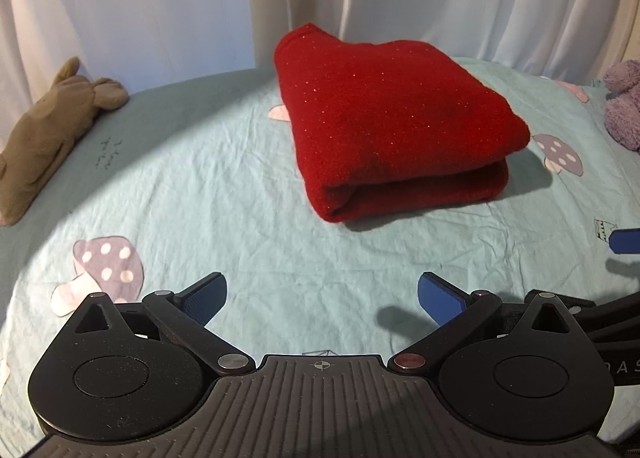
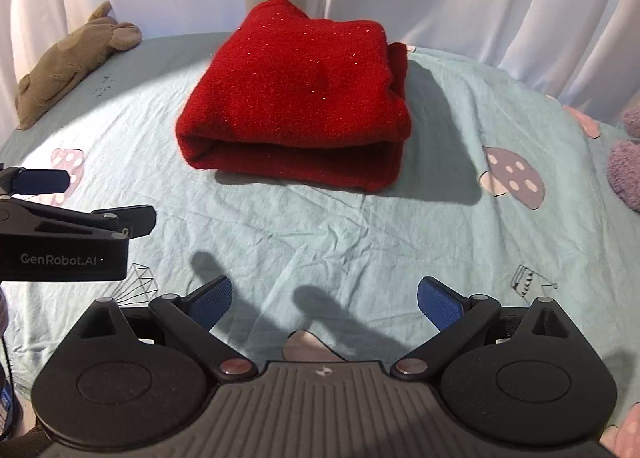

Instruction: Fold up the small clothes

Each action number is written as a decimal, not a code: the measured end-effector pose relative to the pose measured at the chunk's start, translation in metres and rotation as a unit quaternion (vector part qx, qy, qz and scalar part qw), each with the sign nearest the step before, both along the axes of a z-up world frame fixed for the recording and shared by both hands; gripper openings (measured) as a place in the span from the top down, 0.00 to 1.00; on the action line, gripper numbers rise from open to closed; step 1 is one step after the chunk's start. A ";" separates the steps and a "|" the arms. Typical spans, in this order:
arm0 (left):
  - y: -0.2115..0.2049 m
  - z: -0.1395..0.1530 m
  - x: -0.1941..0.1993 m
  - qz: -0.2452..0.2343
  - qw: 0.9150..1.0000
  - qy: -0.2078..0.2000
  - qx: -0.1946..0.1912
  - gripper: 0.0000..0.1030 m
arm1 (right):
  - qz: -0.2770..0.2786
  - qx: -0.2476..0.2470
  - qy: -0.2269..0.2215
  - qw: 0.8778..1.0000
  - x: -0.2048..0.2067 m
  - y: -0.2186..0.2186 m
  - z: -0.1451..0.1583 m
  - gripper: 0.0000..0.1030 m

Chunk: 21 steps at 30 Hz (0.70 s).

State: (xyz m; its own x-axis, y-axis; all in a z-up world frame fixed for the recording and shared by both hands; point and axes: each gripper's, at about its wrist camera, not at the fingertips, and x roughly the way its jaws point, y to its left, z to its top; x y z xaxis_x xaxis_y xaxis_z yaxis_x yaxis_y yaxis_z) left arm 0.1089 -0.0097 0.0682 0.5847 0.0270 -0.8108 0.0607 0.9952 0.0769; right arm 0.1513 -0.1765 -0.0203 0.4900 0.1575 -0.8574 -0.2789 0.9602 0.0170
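A folded red glittery knit garment point(image 1: 396, 118) lies at twelve o'clock on the mint mushroom-print bedsheet point(image 1: 240, 186). Left gripper point(image 1: 322, 298) and right gripper point(image 2: 325, 298) gape wide, holding nothing.

L gripper point(image 1: 322, 300): jaws wide apart, nothing between, angled downward.
R gripper point(image 2: 325, 300): jaws wide apart, empty, angled downward.

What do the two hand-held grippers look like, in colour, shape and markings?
Both look alike. The left gripper and right gripper have matte black bodies with ribbed centres, two round discs, silver rivets and angled black link arms carrying blue textured fingertips. A small crosshair marks each centre. The right wrist view shows white "GenRobot.AI" lettering on the left gripper's side.
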 end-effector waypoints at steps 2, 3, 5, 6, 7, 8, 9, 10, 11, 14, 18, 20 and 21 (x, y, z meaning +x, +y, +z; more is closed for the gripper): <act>-0.002 -0.001 0.001 0.001 1.000 0.001 0.011 0.00 | -0.004 -0.016 -0.006 1.000 0.000 0.005 0.004 0.04; -0.002 -0.001 0.001 0.003 1.000 0.001 0.017 0.00 | -0.006 -0.022 -0.003 1.000 0.002 0.007 0.006 0.04; -0.002 -0.002 0.002 0.004 1.000 0.004 0.019 0.00 | -0.012 -0.031 0.001 0.999 0.005 0.010 0.007 0.04; -0.001 -0.002 0.003 0.004 1.000 0.005 0.017 0.00 | -0.014 -0.032 0.002 0.999 0.006 0.011 0.008 0.04; 0.000 -0.002 0.004 0.004 1.000 0.007 0.014 0.00 | -0.017 -0.033 0.002 0.999 0.008 0.012 0.009 0.04; 0.001 -0.002 0.004 0.004 1.000 0.009 0.011 0.00 | -0.019 -0.035 0.001 0.999 0.008 0.012 0.010 0.04; 0.002 -0.003 0.005 0.006 1.000 0.011 0.010 0.00 | -0.021 -0.036 -0.001 0.999 0.008 0.013 0.010 0.04; 0.002 -0.003 0.006 0.007 1.000 0.012 0.010 0.00 | -0.023 -0.038 -0.003 0.999 0.008 0.013 0.011 0.04; 0.002 -0.004 0.007 0.008 1.000 0.013 0.012 0.00 | -0.024 -0.040 -0.002 0.999 0.008 0.014 0.011 0.04; 0.002 -0.004 0.008 0.008 1.000 0.013 0.016 0.00 | -0.029 -0.042 0.003 0.999 0.008 0.014 0.009 0.04; 0.003 -0.004 0.009 0.010 1.000 0.015 0.007 0.00 | -0.038 -0.040 0.005 0.998 0.008 0.012 0.008 0.04; 0.004 -0.004 0.009 0.011 1.000 0.016 0.006 0.00 | -0.042 -0.040 0.005 0.998 0.008 0.012 0.008 0.04; 0.004 -0.004 0.009 0.010 1.000 0.016 0.006 0.00 | -0.044 -0.040 0.005 0.998 0.008 0.011 0.008 0.04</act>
State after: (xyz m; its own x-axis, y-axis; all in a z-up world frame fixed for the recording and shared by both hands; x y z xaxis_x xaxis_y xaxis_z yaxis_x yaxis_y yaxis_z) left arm 0.1179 -0.0055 0.0640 0.5573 0.0482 -0.8289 0.0426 0.9953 0.0865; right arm 0.1595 -0.1651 -0.0120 0.4904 0.0447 -0.8704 -0.1940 0.9792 -0.0591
